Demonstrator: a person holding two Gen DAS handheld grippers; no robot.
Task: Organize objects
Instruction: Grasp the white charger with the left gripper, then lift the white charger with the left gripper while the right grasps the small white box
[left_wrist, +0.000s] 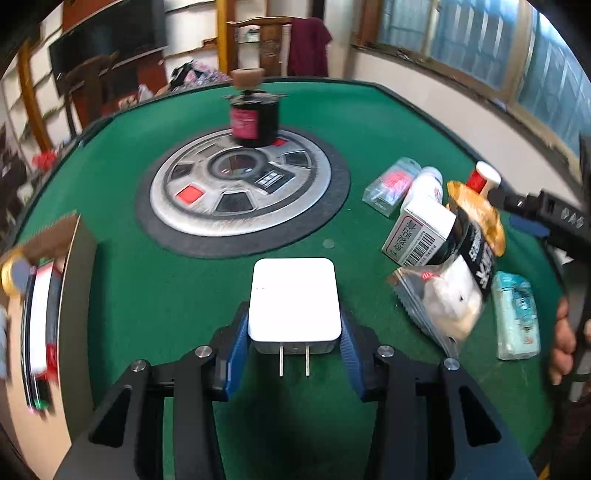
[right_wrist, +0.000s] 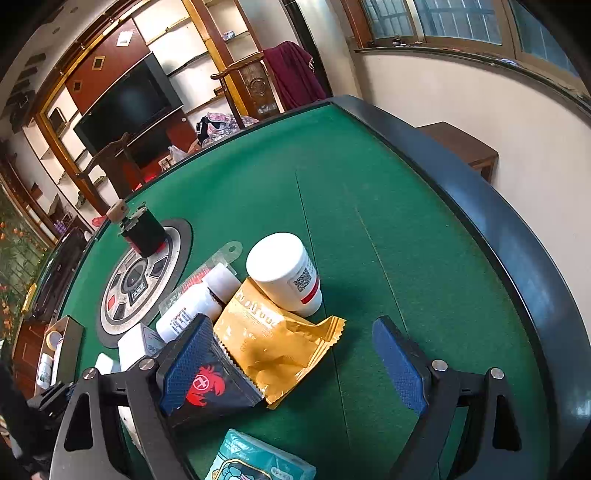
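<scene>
2 blue pads of the left gripper (left_wrist: 294, 345) clamp the white charger (left_wrist: 294, 301) by its flat sides; rigid, light, slick plastic. Right gripper (right_wrist: 293, 363) gapes empty.

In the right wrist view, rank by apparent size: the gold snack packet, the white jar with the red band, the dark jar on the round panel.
1. Gold snack packet
2. White jar
3. Dark jar, though it stands farther from the camera, so its true size is unsure.

Daylit, fisheye-warped, left view motion-blurred.
</scene>
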